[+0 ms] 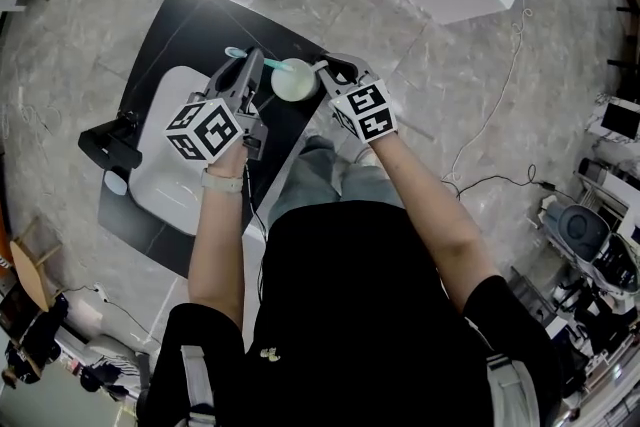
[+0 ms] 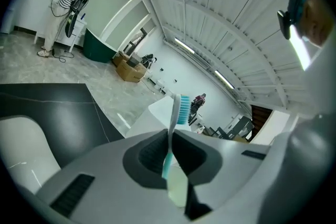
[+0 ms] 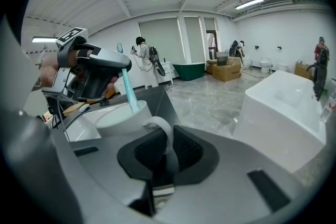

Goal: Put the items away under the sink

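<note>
- Standing over a black counter [image 1: 190,25] with a white sink [image 1: 160,175], a person holds both tools up above it.
- Left gripper [image 1: 252,60]: tongs clamped together on the handle of a teal toothbrush [image 2: 178,110], bristle end sticking out past the jaws.
- Right gripper [image 1: 325,67]: tongs clamped on the looped handle [image 3: 164,131] of a pale cup [image 1: 294,80].
- Cup sits between the two grippers, off the counter; the toothbrush's lower end is at its mouth, but whether it is inside is unclear.
- Black faucet [image 1: 110,143] at the sink's left edge.
</note>
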